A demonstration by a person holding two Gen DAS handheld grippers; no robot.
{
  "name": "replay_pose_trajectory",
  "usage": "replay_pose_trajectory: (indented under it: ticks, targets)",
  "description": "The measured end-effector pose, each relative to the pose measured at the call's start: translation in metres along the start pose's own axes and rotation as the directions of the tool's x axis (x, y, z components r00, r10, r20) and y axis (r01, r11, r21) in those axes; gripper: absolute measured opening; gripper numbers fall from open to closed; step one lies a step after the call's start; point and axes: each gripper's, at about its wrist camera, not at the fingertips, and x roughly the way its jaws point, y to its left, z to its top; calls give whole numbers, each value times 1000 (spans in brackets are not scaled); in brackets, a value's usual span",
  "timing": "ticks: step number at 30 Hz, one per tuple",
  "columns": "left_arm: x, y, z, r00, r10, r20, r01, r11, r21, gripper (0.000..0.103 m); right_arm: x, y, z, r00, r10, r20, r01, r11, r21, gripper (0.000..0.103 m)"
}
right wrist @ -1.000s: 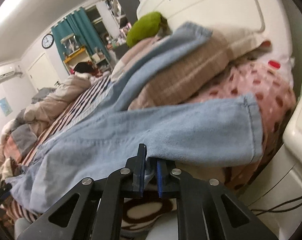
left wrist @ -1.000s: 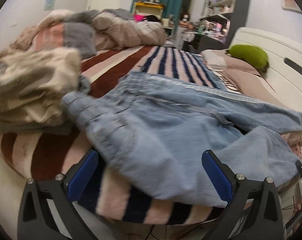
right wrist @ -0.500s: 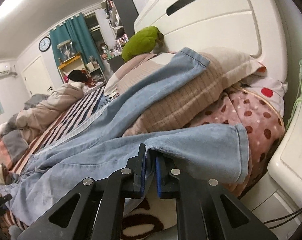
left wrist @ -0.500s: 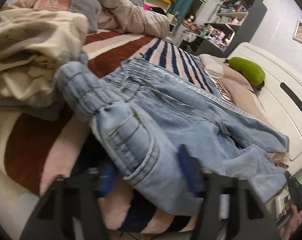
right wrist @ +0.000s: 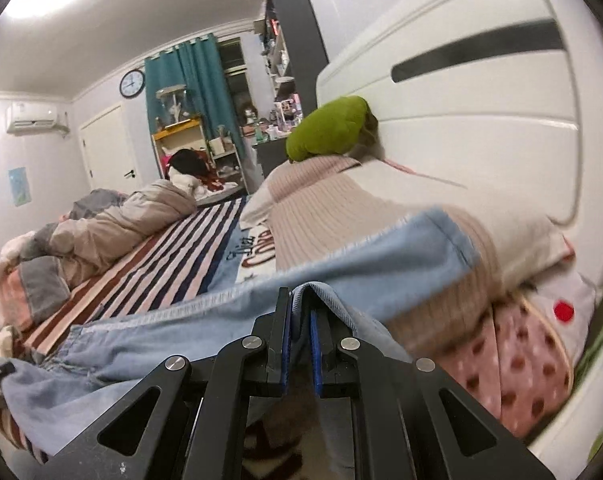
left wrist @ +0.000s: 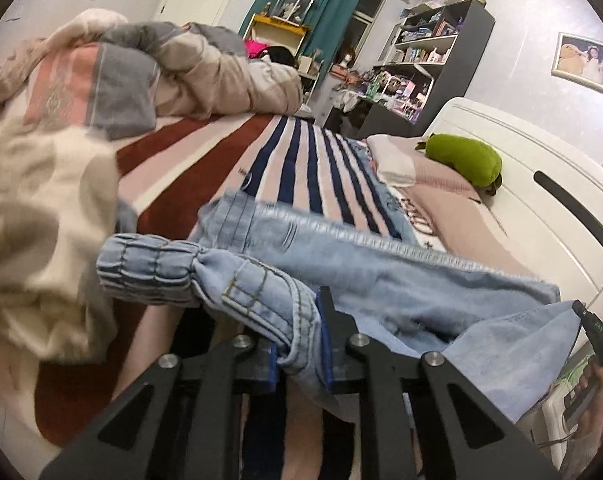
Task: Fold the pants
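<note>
Both grippers clamped on the jeans (left wrist: 401, 292); left gripper (left wrist: 301, 356) has its blue pads pinched on the waist end by a stitched pocket edge, elastic waistband (left wrist: 149, 272) bunched just to its left; right gripper (right wrist: 299, 336) is closed on a fold of a leg, hem end (right wrist: 441, 240) draped up onto the ribbed pillow (right wrist: 341, 208).

Jeans lie stretched along the near edge of the bed, over the striped blanket (left wrist: 301, 160); near side lifted at both grips, far seam resting on the blanket; middle sags between the two grips.

Looks like the lengthwise fold, near leg onto far leg; early in the task.

How I'd run it:
- lift both ends to the same height; keep light tension so the middle doesn't sag and crease
- carry the near edge across, land it on the far seam, edges lined up
- left grip holds a thick wad, pocket plus seam; may slip or twist, so move slowly
- the hem on the pillow will drag; pull it off toward the flat blanket first
- the cream clothes pile (left wrist: 41, 240) sits just beside the waistband; keep clear
- release only once the cloth lies flat
</note>
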Motion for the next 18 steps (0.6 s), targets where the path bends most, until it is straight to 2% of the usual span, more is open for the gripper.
replay_pose_trajectory:
  ticks: [7,13,18]
  targets:
    - [36,-15,51,1000,-5,21,4,999,53,13,53,9,44,999,-21,-29,19,996,-82,3]
    - [90,-21,82,999,47,-3,-46,995,89,13,111,20,51,991,-88,-97,69,981,-182,3]
    - [125,-23,99,997,79,-24,-76,990,117,13,145,18,55,983,-141,-115,114,970,-215,3]
